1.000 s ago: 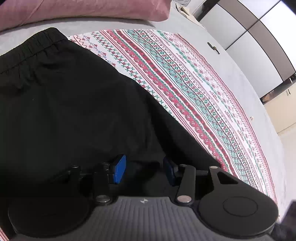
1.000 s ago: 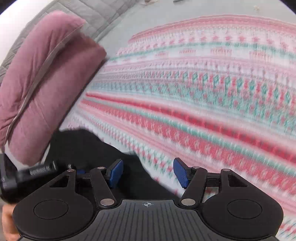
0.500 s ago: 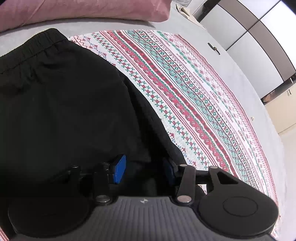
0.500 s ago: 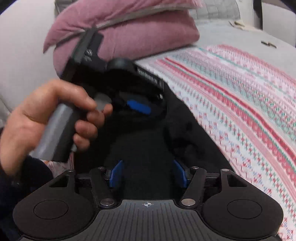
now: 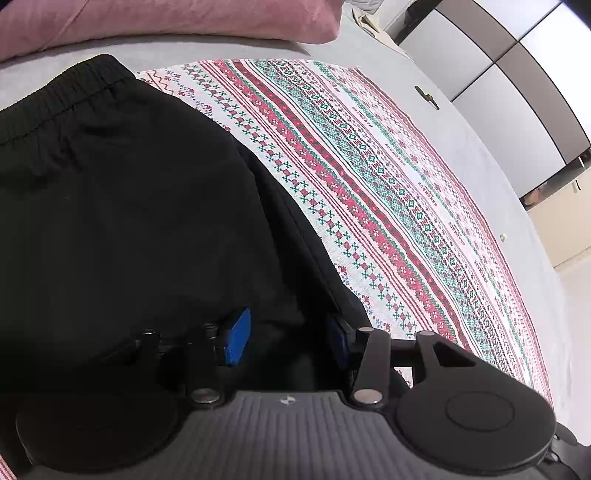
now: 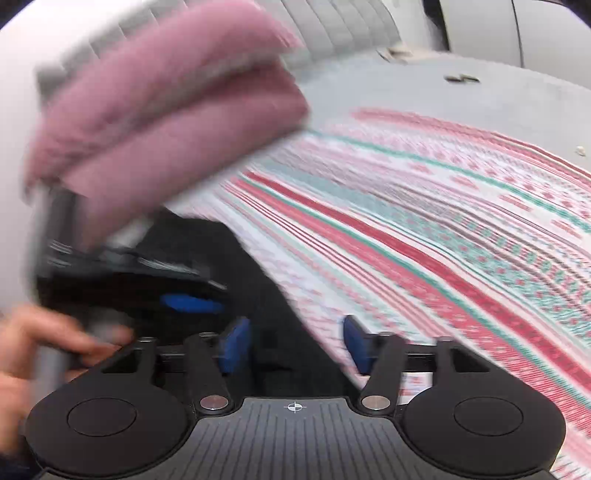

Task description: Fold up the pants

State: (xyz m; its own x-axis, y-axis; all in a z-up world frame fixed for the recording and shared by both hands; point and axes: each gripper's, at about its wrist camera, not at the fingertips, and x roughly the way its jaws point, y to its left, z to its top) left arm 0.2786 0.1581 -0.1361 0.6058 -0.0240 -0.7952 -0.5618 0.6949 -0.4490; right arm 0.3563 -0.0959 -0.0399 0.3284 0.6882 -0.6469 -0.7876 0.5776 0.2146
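Two tongs: left tongs and right tongs, both released, blue pads apart.
Pants: black, flat on patterned blanket near bed's head edge, waistband toward pink pillow.
Left tongs: over pants' lower part, nothing gripped.
Right tongs: straddling pants' edge; view blurred.
Left hand: gripping handle, blurred.
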